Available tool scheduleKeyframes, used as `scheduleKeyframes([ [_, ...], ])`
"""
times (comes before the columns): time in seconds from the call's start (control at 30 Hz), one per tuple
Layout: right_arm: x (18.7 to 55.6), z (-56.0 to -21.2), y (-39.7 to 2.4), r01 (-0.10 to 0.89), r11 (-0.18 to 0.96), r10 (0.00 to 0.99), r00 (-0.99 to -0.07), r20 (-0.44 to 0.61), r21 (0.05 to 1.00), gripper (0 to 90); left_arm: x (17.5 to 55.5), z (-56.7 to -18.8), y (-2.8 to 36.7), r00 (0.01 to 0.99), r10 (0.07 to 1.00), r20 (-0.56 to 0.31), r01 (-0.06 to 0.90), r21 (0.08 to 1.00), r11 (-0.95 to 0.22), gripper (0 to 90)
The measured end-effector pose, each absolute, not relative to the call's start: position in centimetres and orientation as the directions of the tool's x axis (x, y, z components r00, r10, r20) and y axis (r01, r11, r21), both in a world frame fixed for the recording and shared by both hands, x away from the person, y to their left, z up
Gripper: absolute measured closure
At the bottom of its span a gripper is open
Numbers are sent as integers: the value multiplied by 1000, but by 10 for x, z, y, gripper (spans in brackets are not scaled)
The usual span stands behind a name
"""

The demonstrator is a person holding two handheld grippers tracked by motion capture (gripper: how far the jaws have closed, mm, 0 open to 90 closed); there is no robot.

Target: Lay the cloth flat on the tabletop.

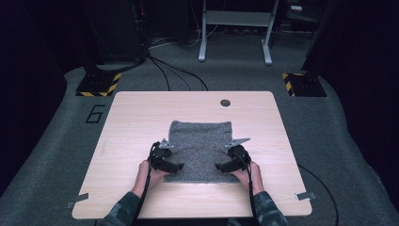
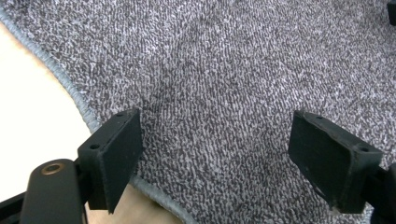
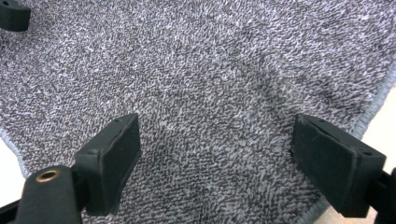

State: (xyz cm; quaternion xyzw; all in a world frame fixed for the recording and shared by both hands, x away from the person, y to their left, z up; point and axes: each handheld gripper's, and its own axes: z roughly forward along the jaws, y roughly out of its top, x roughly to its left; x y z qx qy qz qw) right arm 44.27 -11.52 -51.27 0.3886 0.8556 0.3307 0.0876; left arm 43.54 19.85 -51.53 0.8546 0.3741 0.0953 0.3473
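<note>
On the table (image 1: 136,117), a grey towel (image 1: 201,148) lies flat near the middle, a little toward my side. From above, I see my left gripper (image 1: 178,166) over the towel's near left edge and my right gripper (image 1: 219,166) over its near right edge, the two pointing inward at each other across the cloth. Looking along the left gripper (image 2: 212,154), its jaws stand wide apart with nothing between the pads; the towel spreads beneath them, its hemmed edge running past the left jaw onto bare wood. Looking along the right gripper (image 3: 215,156), its jaws are just as wide and hold nothing, with the towel (image 3: 210,79) below and its hem at the right. Whether the jaw tips touch the cloth, I cannot tell.
</note>
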Motion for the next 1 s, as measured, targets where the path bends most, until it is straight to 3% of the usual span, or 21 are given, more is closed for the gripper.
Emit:
scheduleKeyframes([
  [0.33,435,-508,-118,585,458,711,-693,119,670,113,434,-505,210,681,714,-161,589,699,-405,22],
  [0.67,430,-498,-114,590,417,734,-667,127,692,67,453,-494,233,602,771,-207,630,717,-299,1],
  [1.0,422,-484,-94,549,447,712,-697,91,707,66,475,-480,248,554,803,-219,634,736,-238,1],
])
